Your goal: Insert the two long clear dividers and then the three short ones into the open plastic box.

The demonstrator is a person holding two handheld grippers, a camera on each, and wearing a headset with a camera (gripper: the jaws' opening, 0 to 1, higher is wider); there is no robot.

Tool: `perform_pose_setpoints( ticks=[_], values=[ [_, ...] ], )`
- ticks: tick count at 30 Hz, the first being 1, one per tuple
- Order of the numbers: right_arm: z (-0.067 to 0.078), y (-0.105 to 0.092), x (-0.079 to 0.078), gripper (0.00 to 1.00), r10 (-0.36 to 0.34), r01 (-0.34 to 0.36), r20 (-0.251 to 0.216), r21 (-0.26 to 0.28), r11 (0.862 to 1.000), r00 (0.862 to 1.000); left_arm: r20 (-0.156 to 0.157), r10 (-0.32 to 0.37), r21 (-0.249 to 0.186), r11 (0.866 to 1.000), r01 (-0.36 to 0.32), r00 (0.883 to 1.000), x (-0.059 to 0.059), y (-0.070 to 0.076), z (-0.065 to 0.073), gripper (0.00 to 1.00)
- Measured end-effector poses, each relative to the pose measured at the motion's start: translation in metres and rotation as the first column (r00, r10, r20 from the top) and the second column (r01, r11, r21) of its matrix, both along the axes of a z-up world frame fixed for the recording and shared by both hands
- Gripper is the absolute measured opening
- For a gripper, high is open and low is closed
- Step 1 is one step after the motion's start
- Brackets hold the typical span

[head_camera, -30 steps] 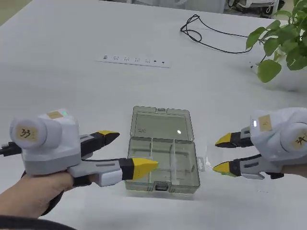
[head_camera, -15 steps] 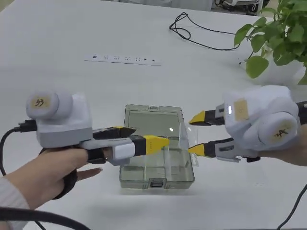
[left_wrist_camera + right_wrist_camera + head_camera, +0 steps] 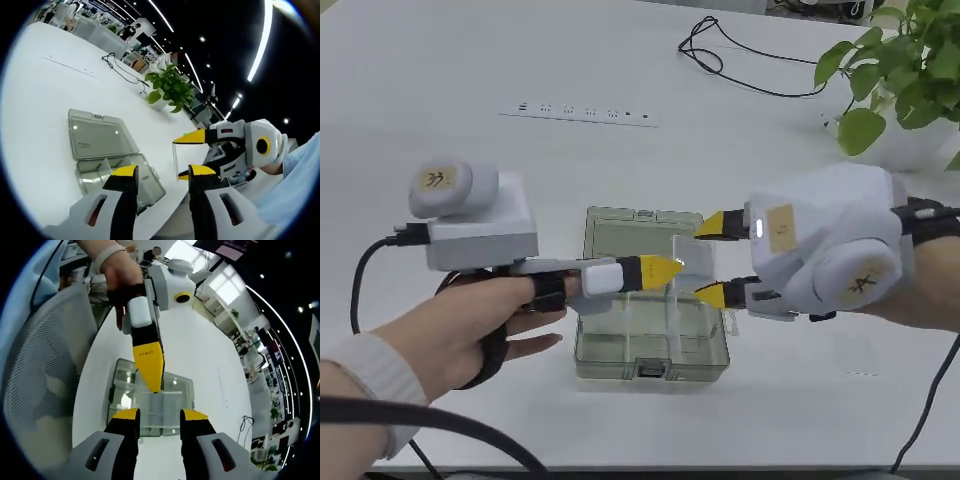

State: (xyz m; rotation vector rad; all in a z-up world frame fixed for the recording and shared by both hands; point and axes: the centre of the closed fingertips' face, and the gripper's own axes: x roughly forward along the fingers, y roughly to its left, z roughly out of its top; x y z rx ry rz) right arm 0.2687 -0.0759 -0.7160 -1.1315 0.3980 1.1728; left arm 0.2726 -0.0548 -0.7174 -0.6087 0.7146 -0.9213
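Left gripper view, clear divider upright

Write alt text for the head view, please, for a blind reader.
Above an open clear plastic box on a table, the right gripper holds a clear divider between its jaws; the open left gripper points at it. A power strip, black cable and potted plant lie beyond.

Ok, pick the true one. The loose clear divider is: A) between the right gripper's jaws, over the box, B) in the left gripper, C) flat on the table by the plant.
A: the divider spans between the yellow jaw tips of the right gripper over the open box, while the left gripper has its jaws apart with nothing between them.
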Motion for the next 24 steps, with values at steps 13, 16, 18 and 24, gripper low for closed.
perform_pose_setpoints(
  ticks=[13, 16, 18, 24],
  values=[
    [-0.005, 0.008, -0.002, 0.32, 0.031, -0.029, 0.034, -0.048, 0.998, 0.999, -0.054, -0.04, -0.003, 0.999, 0.04, 0.998, -0.003, -0.018, -0.003, 0.15],
    [-0.003, 0.006, 0.001, 0.32, 0.019, -0.018, 0.032, -0.042, 0.999, 0.999, -0.057, -0.04, -0.013, 0.999, 0.04, 0.998, -0.003, -0.019, -0.001, 0.11],
    [-0.002, 0.006, 0.001, 0.32, 0.016, -0.015, 0.03, -0.039, 0.999, 0.999, -0.053, -0.037, -0.019, 0.999, 0.036, 0.998, -0.002, -0.019, 0.0, 0.08],
    [-0.003, 0.005, 0.001, 0.32, 0.022, -0.021, 0.025, -0.045, 0.999, 0.999, -0.067, -0.036, -0.038, 0.999, 0.033, 0.997, -0.002, -0.019, -0.001, 0.01]
  ],
)
